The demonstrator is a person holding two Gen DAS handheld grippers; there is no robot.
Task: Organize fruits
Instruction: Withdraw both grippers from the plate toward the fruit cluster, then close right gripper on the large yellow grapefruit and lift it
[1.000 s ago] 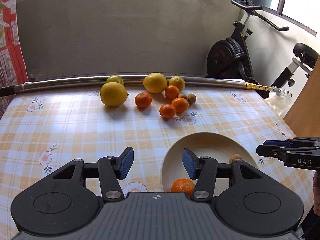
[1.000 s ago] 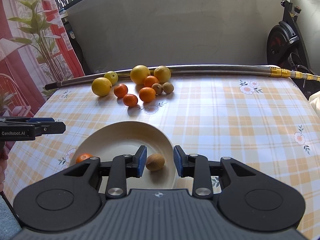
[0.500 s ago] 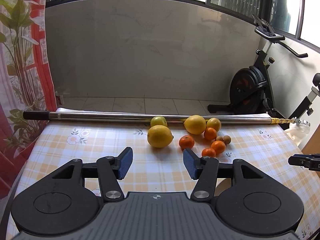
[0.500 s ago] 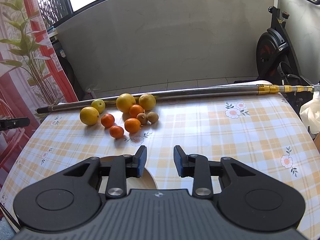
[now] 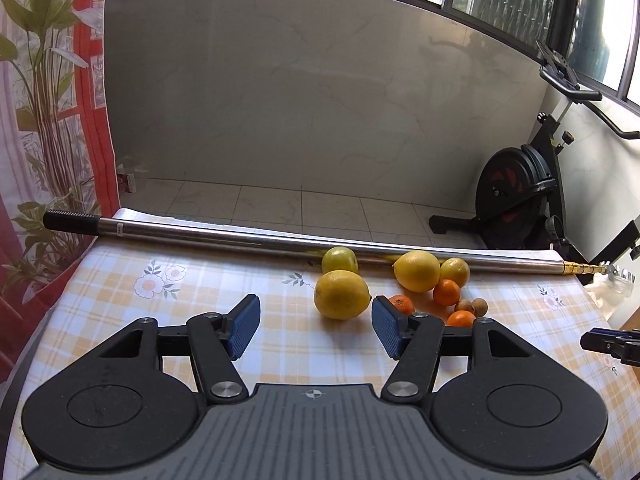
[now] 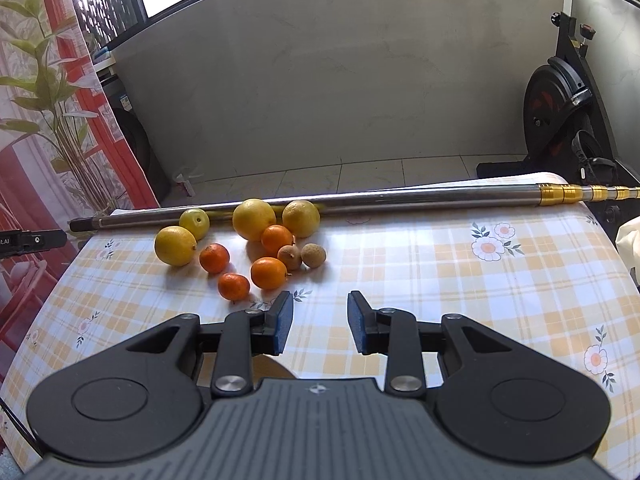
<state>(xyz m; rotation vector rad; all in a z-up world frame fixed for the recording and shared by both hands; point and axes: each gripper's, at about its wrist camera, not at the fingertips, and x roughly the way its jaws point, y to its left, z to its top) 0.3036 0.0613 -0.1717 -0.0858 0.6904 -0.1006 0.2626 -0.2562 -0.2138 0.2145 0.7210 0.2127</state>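
Up close, glossy oval lemon [image 5: 341, 295] beyond left hand-held gripper [image 5: 316, 326], ribbed blue pads opening, empty, right hand-held gripper [image 6: 320, 322] narrow, empty

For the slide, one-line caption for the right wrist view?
Empty right gripper faces lemons, mandarins and two brown fruits clustered against a metal pole.

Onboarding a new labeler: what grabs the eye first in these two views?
The bright cluster of fruit at the far side of the checked tablecloth: lemons, small oranges and two brown longans. Right behind it a long metal pole lies across the table's far edge. Nearer, the left gripper has empty jaws, opening toward the nearest lemon; the right gripper is empty too.
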